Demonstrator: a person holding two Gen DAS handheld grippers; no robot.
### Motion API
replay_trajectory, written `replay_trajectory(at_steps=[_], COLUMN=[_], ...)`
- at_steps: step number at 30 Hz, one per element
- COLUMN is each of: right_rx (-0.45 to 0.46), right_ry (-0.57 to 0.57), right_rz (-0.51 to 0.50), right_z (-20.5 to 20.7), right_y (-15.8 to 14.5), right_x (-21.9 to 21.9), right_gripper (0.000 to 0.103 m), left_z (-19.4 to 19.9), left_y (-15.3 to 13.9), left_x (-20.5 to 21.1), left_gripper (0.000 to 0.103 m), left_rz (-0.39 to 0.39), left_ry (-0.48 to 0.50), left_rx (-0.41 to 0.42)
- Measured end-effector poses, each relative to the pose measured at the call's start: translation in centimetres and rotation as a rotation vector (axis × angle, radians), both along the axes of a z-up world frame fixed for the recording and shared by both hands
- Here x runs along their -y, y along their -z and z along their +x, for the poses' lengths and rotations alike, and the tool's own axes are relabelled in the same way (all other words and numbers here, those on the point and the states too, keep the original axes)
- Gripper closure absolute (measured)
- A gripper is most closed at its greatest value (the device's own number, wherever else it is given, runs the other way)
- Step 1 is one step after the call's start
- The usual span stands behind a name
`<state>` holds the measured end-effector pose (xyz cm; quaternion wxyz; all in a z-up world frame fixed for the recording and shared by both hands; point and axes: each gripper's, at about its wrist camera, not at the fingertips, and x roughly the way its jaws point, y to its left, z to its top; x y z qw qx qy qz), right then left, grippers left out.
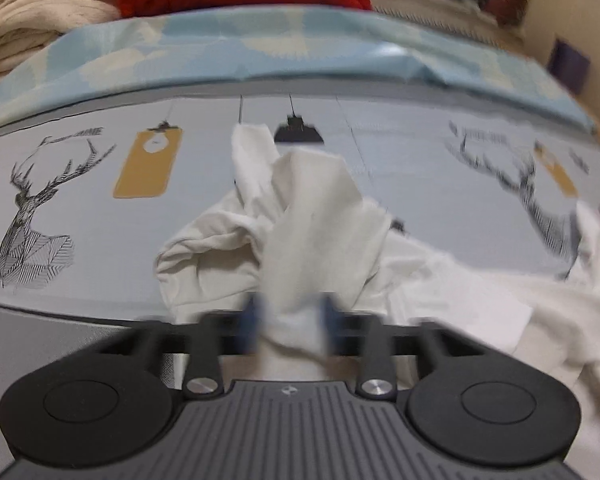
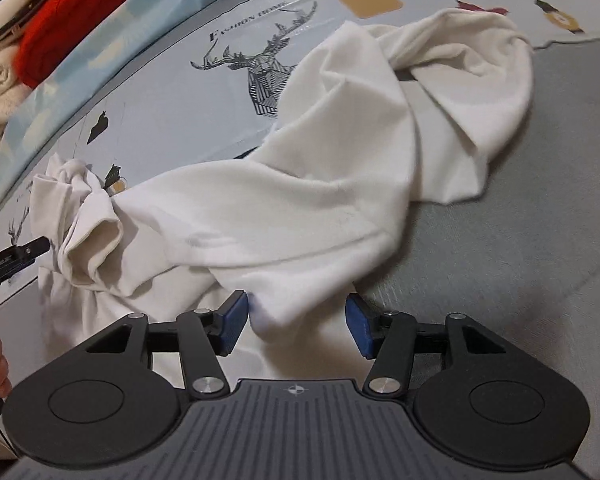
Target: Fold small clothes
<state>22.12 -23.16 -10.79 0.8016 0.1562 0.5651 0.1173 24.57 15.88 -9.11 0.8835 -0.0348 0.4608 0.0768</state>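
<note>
Both grippers, left (image 1: 290, 314) and right (image 2: 296, 326), white garment (image 2: 300, 184) between their fingers.

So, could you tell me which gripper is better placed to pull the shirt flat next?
Probably the left gripper: its jaws look shut on a bunched part of the shirt, so it can pull now. The right gripper is open, with a fold between its pads but not pinched.

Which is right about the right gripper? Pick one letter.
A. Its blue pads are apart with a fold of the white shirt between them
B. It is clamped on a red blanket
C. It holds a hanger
A: the right gripper has its blue pads apart, with a fold of the white shirt bulging between them.
</note>
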Motion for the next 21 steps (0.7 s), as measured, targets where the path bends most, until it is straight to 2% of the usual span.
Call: replay_trajectory(at_steps=[1, 3, 6, 8, 10, 15, 17, 19, 21], right_rx=[0.0, -0.007, -0.027, -0.028, -0.022, -0.005, -0.009, -0.007, 0.008], right_ry=[-0.008, -0.012, -0.013, -0.015, -0.009, -0.004, 0.0, 0.007, 0.005], right_rz=[-0.017, -0.05, -0.093, -0.109, -0.105, -0.114, -0.114, -0.111, -0.107], right_z=[0.3, 1.0, 1.8, 2.4, 2.8, 3.4, 3.5, 3.7, 3.8], right_y=[0.1, 0.2, 0.4, 0.3, 0.0, -0.6, -0.5, -0.5, -0.6], right_x=[-0.2, -0.6, -0.8, -1.1, -1.3, -1.6, -1.5, -1.6, -1.7], right_gripper=[0.047, 0.047, 0.047, 0.047, 0.047, 0.047, 0.047, 0.048, 0.051], left_z=[0.1, -0.3, -2.1, -3.9, -6.6, -14.5, -17.6, -19.6, -20.4], left_y=[-0.1, -1.5, -4.5, -5.7, -5.7, -3.3, -2.3, -1.8, -1.8], left_x=[-0.5, -2.6, -8.1, -12.9, -19.1, -33.0, -37.0, -39.1, -39.9], left_gripper=[0.095, 0.096, 0.096, 0.097, 0.097, 0.097, 0.097, 0.097, 0.097], left_rz=[0.009, 0.005, -0.021, -0.018, 0.0, 0.055, 0.054, 0.027, 0.04], left_ry=[0.011, 0.004, -0.074, -0.169, -0.307, -0.703, -0.847, -0.909, -0.926], left_rx=[-0.013, 0.01, 0.079, 0.104, 0.097, 0.02, -0.001, 0.002, 0.014])
